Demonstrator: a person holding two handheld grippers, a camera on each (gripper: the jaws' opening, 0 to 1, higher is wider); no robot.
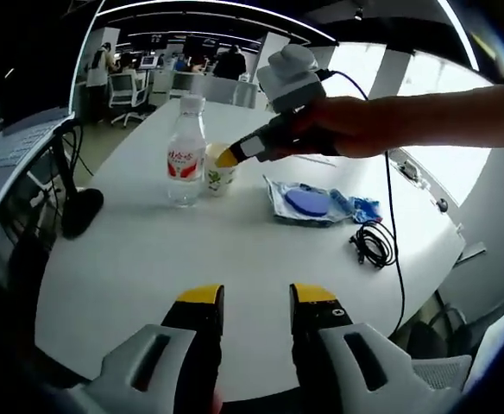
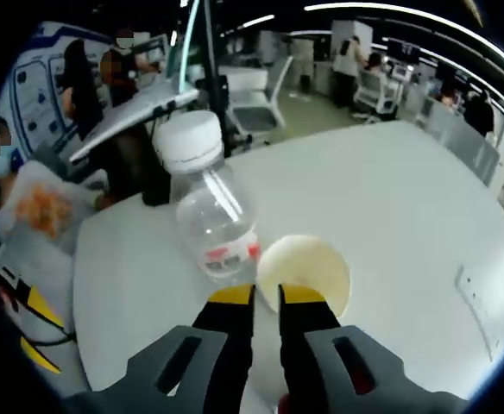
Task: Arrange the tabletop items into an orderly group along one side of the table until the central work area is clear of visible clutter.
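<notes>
A clear water bottle (image 1: 185, 155) with a white cap and red label stands upright on the white table (image 1: 174, 267). A paper cup (image 1: 220, 172) stands touching its right side. A hand brings my right gripper (image 1: 228, 158) in from the right, its yellow tips at the cup's rim. In the right gripper view the right gripper (image 2: 267, 295) is shut on the near rim of the cup (image 2: 308, 269), with the bottle (image 2: 211, 220) just to its left. My left gripper (image 1: 257, 296) hangs open over the table's near edge, holding nothing.
A blue item in a clear plastic bag (image 1: 308, 203) lies right of the cup. A coiled black cable (image 1: 373, 244) lies beyond it. A black object (image 1: 81, 211) and a tilted screen (image 1: 19, 147) are at the left edge. Office chairs and people are behind the table.
</notes>
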